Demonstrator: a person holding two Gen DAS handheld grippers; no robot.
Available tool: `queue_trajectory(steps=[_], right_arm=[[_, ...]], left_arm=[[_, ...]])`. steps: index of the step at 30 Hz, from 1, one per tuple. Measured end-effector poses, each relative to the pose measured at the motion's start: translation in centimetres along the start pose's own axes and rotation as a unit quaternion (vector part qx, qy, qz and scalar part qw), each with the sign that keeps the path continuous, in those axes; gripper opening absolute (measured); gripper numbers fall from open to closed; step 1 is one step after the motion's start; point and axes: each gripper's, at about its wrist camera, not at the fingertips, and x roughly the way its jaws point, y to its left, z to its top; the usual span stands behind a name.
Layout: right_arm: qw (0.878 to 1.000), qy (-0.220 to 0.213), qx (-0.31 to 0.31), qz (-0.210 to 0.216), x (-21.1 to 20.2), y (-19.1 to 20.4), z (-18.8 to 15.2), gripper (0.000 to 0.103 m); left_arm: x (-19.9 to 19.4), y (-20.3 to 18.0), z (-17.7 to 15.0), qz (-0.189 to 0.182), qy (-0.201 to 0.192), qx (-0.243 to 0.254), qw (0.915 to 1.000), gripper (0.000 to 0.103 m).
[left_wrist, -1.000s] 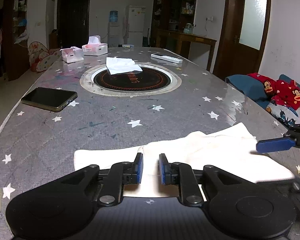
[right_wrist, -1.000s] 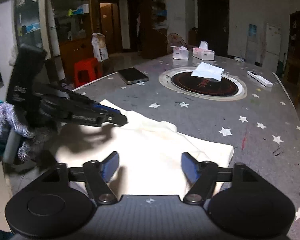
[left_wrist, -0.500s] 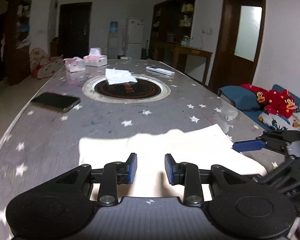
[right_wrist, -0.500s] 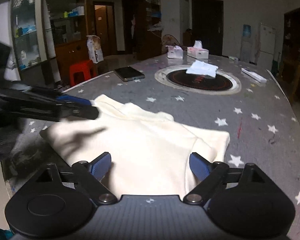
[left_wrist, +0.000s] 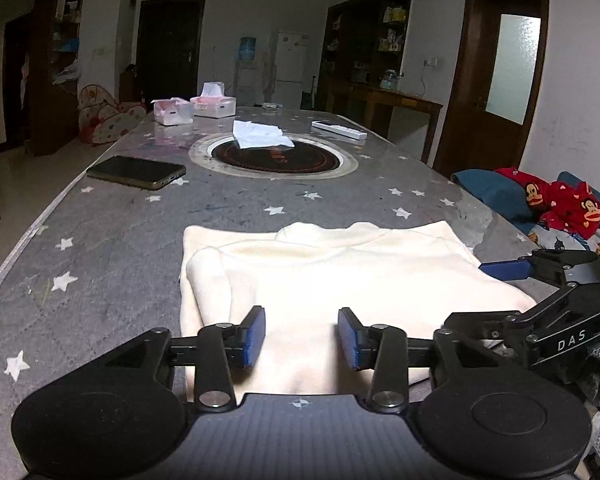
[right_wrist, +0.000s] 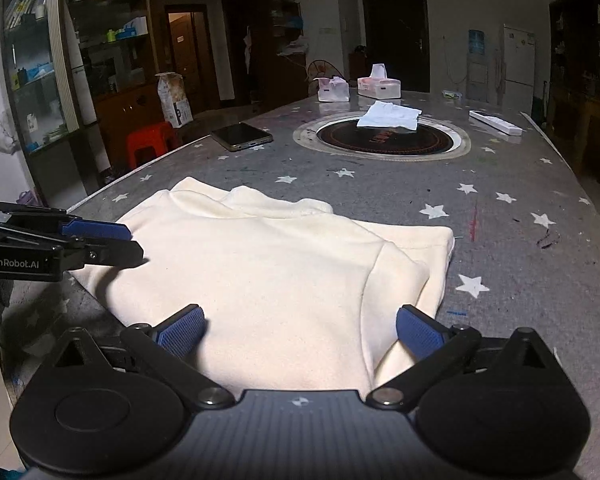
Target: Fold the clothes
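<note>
Now cream garment (right_wrist: pixel 268 264) folded near table (right_wrist: pixel 500 240) edge.

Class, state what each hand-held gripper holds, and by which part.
Nothing is held: the left hand-held gripper and right hand-held gripper are open over the cream garment.

Dim room, pale walls. Long grey worktop (left_wrist: pixel 148 240) patterned with white stars, round dark inset plate (left_wrist: pixel 274 158) at centre. Dark closed door (left_wrist: pixel 168 48) on the far wall; white refrigerator (left_wrist: pixel 290 68) and water dispenser (left_wrist: pixel 246 64) beside it. Dark wooden shelving (right_wrist: pixel 104 40) along one side, red stool (right_wrist: pixel 152 142) below. Frosted-glass door (left_wrist: pixel 512 68); wooden side table (left_wrist: pixel 396 110).
</note>
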Motion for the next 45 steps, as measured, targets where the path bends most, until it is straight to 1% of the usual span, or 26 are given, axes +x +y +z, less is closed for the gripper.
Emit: queue_trajectory(steps=[2, 6, 9, 10, 11, 14, 17, 24, 26, 27, 30, 36, 39, 43, 45], right_arm=[[1.000, 0.001, 0.001, 0.000, 0.1, 0.0, 0.0, 0.103], [1.000, 0.003, 0.008, 0.003, 0.1, -0.3, -0.1, 0.103], [1.000, 0.004, 0.008, 0.001, 0.2, -0.2, -0.1, 0.103], [1.000, 0.005, 0.006, 0.000, 0.2, -0.2, -0.1, 0.103], [1.000, 0.005, 0.005, -0.001, 0.2, -0.1, -0.1, 0.103], [1.000, 0.006, 0.002, -0.004, 0.2, 0.0, -0.1, 0.103], [1.000, 0.005, 0.006, 0.000, 0.2, -0.2, -0.1, 0.103], [1.000, 0.000, 0.009, -0.001, -0.1, -0.3, 0.2, 0.103], [1.000, -0.007, 0.016, -0.005, -0.7, -0.5, 0.5, 0.103], [1.000, -0.014, 0.012, -0.016, -1.1, -0.6, 0.7, 0.103], [0.999, -0.027, -0.002, -0.046, -2.1, -0.9, 1.1, 0.103], [0.995, -0.009, -0.031, -0.099, -1.8, -1.0, 0.7, 0.103], [0.994, 0.008, -0.032, -0.103, -1.3, -1.1, 0.2, 0.103], [0.995, 0.006, -0.014, -0.098, -1.1, -1.4, -0.3, 0.103], [0.994, 0.002, -0.025, -0.103, -1.5, -1.3, 0.0, 0.103]], left_arm=[[0.0, 0.2, -0.3, -0.001, 0.000, -0.005, 1.0000, 0.046], [0.2, 1.1, -0.8, -0.014, -0.001, -0.031, 0.9994, 0.047], [0.4, 1.1, -1.0, -0.022, -0.003, -0.034, 0.9992, 0.056], [0.4, 0.9, -1.0, -0.024, -0.004, -0.028, 0.9993, 0.061], [0.4, 0.6, -1.0, -0.027, -0.003, -0.023, 0.9994, 0.069], [0.6, -0.2, -1.0, -0.031, -0.002, -0.013, 0.9994, 0.081], [0.8, -0.4, -1.0, -0.035, -0.003, -0.018, 0.9992, 0.088], [1.0, -0.3, -1.0, -0.048, -0.004, -0.021, 0.9986, 0.094], [1.0, -0.3, -1.0, -0.048, -0.003, -0.021, 0.9986, 0.101], [1.1, -0.3, -1.0, -0.046, -0.002, -0.021, 0.9987, 0.103], [1.1, -0.4, -1.0, -0.043, -0.001, -0.020, 0.9989, 0.103], [1.2, -0.6, -1.1, -0.038, 0.000, -0.014, 0.9992, 0.103], [1.2, -0.8, -1.1, -0.034, 0.002, -0.010, 0.9994, 0.103], [1.2, -0.7, -1.1, -0.034, 0.001, -0.011, 0.9993, 0.103], [1.2, -0.6, -1.1, -0.035, 0.000, -0.012, 0.9993, 0.103]])
